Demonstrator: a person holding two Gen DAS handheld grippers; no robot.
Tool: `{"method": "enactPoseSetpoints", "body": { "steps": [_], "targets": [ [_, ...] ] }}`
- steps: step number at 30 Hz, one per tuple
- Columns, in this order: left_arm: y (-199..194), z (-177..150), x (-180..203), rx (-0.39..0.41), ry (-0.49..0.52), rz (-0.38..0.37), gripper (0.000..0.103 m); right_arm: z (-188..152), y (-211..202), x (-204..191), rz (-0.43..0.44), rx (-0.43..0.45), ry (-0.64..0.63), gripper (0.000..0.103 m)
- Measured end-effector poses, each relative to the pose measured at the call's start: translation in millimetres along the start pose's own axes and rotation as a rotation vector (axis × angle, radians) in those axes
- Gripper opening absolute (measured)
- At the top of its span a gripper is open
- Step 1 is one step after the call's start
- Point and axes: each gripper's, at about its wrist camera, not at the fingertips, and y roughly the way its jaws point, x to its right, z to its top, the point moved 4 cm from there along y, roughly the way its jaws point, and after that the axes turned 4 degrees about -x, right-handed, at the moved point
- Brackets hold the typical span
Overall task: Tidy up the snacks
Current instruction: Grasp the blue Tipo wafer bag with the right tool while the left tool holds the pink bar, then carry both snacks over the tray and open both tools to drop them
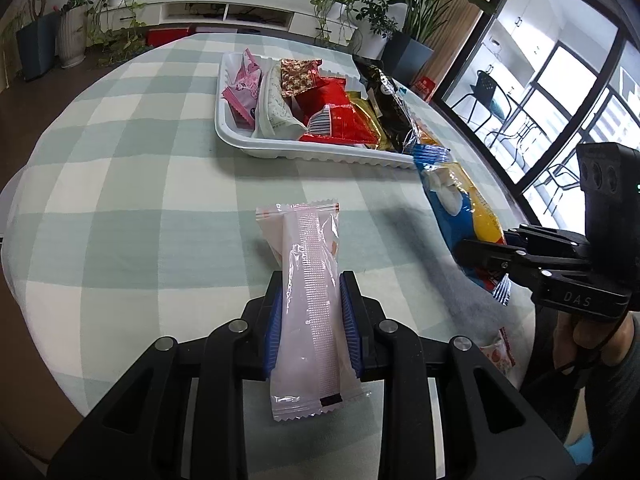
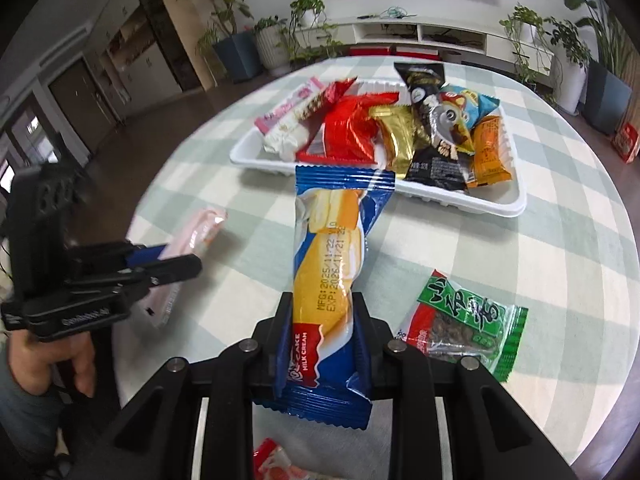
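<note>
My left gripper (image 1: 311,300) is shut on a long pale pink snack packet (image 1: 310,280), held above the checked tablecloth; it also shows at the left of the right wrist view as the left gripper (image 2: 176,260) with the pink packet (image 2: 200,228). My right gripper (image 2: 322,320) is shut on a blue and yellow milk cream cake packet (image 2: 332,256); from the left wrist view, the right gripper (image 1: 480,260) holds that blue packet (image 1: 456,200) near the tray's corner. The white tray (image 1: 240,140) (image 2: 516,204) holds several wrapped snacks.
A green and red nut packet (image 2: 464,324) lies on the cloth right of my right gripper. A red and white packet (image 2: 276,464) (image 1: 498,352) lies near the table's front edge. Potted plants and a low white cabinet stand beyond the round table (image 1: 120,160).
</note>
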Motion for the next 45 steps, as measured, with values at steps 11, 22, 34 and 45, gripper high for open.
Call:
{"method": "enactPoseSetpoints", "body": {
  "steps": [11,22,34,45],
  "targets": [
    [-39,71,1,0.123,0.005,-0.049,0.025,54,-79,47,-0.040,0.191,0.121,0.029],
    [-25,191,14,0.206,0.051,-0.034,0.025,157,-77,25,-0.031,0.289,0.062,0.029],
    [65,202,4,0.106,0.092,0.034,0.025,167,44,34,-0.043,0.070,0.064,0.029],
    [105,202,-7,0.054,0.094,0.040,0.025,155,90,50,-0.064,-0.032,0.099,0.029]
  ]
}}
